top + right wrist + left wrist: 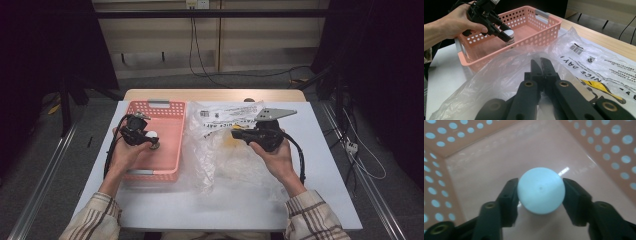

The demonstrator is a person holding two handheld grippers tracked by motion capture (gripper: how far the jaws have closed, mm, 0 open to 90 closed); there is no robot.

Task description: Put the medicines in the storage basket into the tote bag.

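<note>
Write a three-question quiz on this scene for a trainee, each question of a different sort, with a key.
1. True or false: the left gripper is shut on a white-capped bottle inside the pink basket.
2. Multiple choice: the right gripper rests over which thing? A) the pink basket B) the clear plastic bag C) bare table
3. Fill in: the plastic bag lies to the ____ of the basket in the high view.

Key
1. True: both jaws press the cap's sides, above the basket floor.
2. B: its jaws are closed together over the crumpled bag; whether they pinch the film cannot be told.
3. Right.
</note>
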